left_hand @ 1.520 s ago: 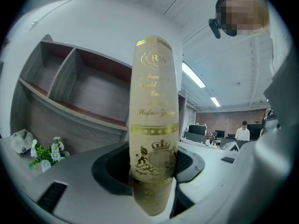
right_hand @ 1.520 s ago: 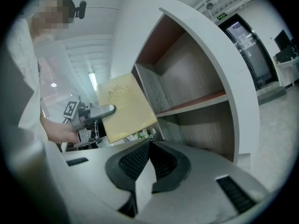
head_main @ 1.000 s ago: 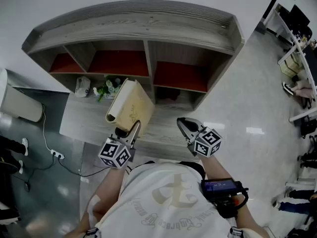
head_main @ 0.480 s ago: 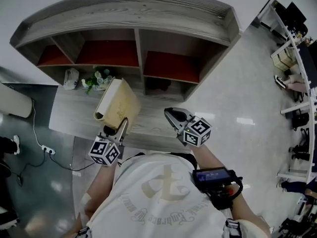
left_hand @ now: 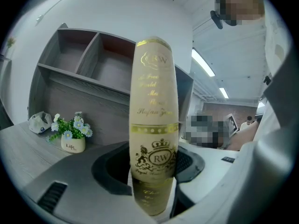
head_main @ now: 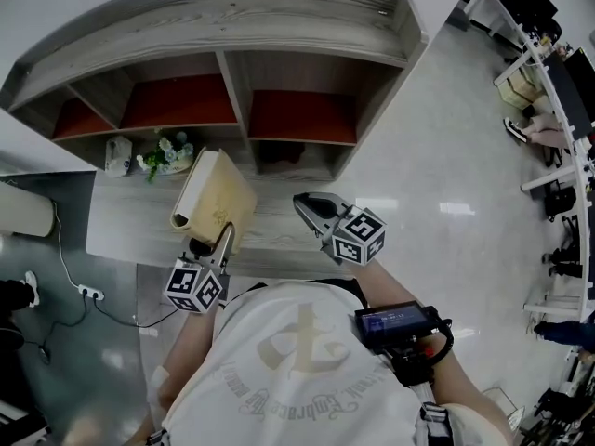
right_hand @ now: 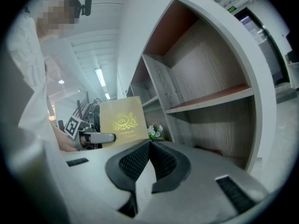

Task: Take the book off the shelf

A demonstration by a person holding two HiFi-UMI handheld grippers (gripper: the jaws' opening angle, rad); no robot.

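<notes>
A cream book with gold print (head_main: 212,198) stands tilted above the grey desk top (head_main: 130,235), in front of the wooden shelf unit (head_main: 232,26). My left gripper (head_main: 221,242) is shut on the book's lower edge. The left gripper view shows its rounded spine (left_hand: 153,125) upright between both jaws, at the left gripper (left_hand: 154,164). My right gripper (head_main: 311,207) hovers to the right of the book, over the desk, shut and holding nothing. In the right gripper view the right gripper (right_hand: 149,143) has its pads meeting at the tips, and the book's cover (right_hand: 122,120) shows beyond them.
A small pot of flowers (head_main: 163,154) and a white object (head_main: 116,154) sit at the back of the desk, left of the book. The shelf compartments (head_main: 302,117) have red floors. A cable and socket (head_main: 84,293) lie on the floor at left. Desks stand far right.
The whole view has slid left. My left gripper, still holding the book, has sunk a little toward the desk. The right gripper has kept its place beside it.
</notes>
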